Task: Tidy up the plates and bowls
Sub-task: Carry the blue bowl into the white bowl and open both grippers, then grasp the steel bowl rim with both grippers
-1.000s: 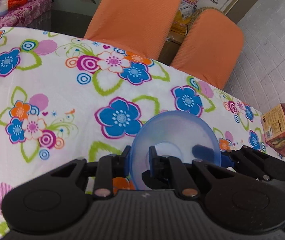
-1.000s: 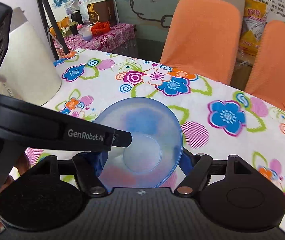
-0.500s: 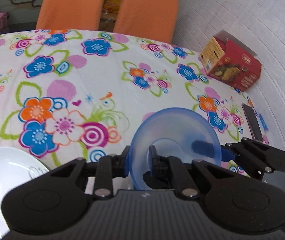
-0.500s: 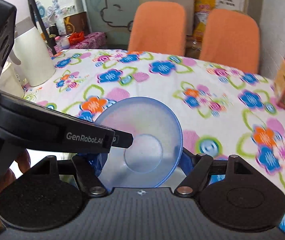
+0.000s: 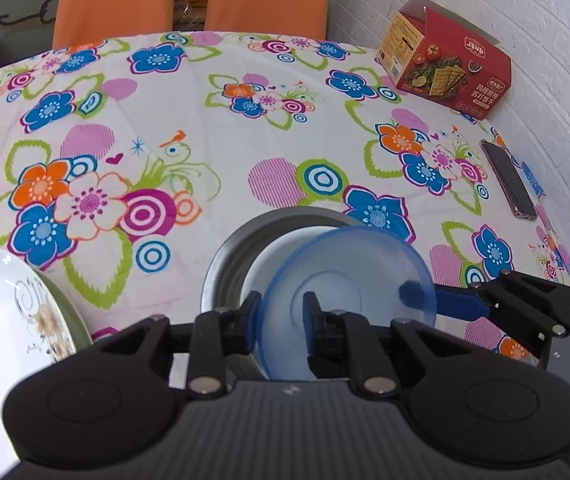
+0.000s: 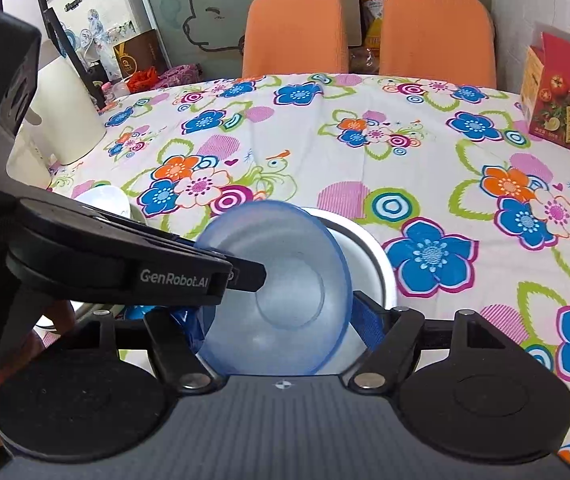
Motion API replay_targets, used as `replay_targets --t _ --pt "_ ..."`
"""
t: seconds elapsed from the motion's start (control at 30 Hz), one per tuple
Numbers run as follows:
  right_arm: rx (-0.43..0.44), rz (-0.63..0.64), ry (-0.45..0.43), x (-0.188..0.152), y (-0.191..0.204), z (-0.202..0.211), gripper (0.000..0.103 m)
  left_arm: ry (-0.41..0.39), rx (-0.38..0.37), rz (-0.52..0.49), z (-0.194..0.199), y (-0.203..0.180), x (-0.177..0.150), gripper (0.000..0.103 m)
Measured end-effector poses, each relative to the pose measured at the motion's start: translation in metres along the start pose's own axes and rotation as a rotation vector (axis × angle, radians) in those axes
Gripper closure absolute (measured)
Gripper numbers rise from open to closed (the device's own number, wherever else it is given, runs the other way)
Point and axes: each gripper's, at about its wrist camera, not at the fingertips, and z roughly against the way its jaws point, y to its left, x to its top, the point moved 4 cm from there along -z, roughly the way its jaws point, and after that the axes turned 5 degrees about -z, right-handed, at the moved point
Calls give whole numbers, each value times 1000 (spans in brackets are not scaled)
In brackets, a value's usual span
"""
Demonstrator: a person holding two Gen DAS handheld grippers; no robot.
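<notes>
Translucent blue plastic forms the small bowl [image 5: 349,280] that both tongs hold at once, and it hangs tilted just above a metal bowl [image 5: 225,256] standing on the flowered tablecloth [image 5: 245,152].

From the left wrist view, the left gripper [image 5: 279,316] is clamped on the blue bowl's near rim, one finger outside the wall and one inside. The right gripper [image 5: 417,292] reaches in from the right of the blue bowl, its blue pad pressed on the opposite rim.

From the right wrist view, the right gripper [image 6: 281,320] has the blue bowl between its two blue-padded fingers, pinching it from both sides, while the left gripper's black finger crosses in from the left onto the rim. The bowl's open face tips toward that camera.

Inside the metal bowl, behind the blue bowl, sits a white bowl [image 6: 369,252]. Left of the metal bowl lies a white plate [image 5: 1,320] with a printed pattern. Far right of the metal bowl, near the wall, are a red cracker box [image 5: 445,60] and a dark phone [image 5: 509,180]. Two orange chairs [image 6: 293,32] stand beyond the table.
</notes>
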Motion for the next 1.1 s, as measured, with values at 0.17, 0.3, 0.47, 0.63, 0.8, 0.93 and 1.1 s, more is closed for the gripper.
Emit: replay_targets --t 0.17,0.3,0.47,0.63,0.8,0.93,1.1 --pt "-25 -34 -25 0 -17 8 44 -73 -8 -10 15 0 5 42" --pt "-25 -75 -52 -1 -28 14 44 -131 -29 -21 34 5 9 42" --pt "12 -119 -81 -3 -32 14 44 -183 19 -45 46 13 5 42" --pt "16 -133 -139 -5 -30 19 44 -194 51 -44 46 22 -4 42" --pt "10 -178 -212 -14 -29 29 43 -209 59 -20 45 33 -9 42" --pt "-17 -201 -255 -22 -28 31 43 -212 64 -6 42 38 -9 41" --pt "-47 -241 -288 -31 -31 29 42 -203 80 9 35 46 -10 40"
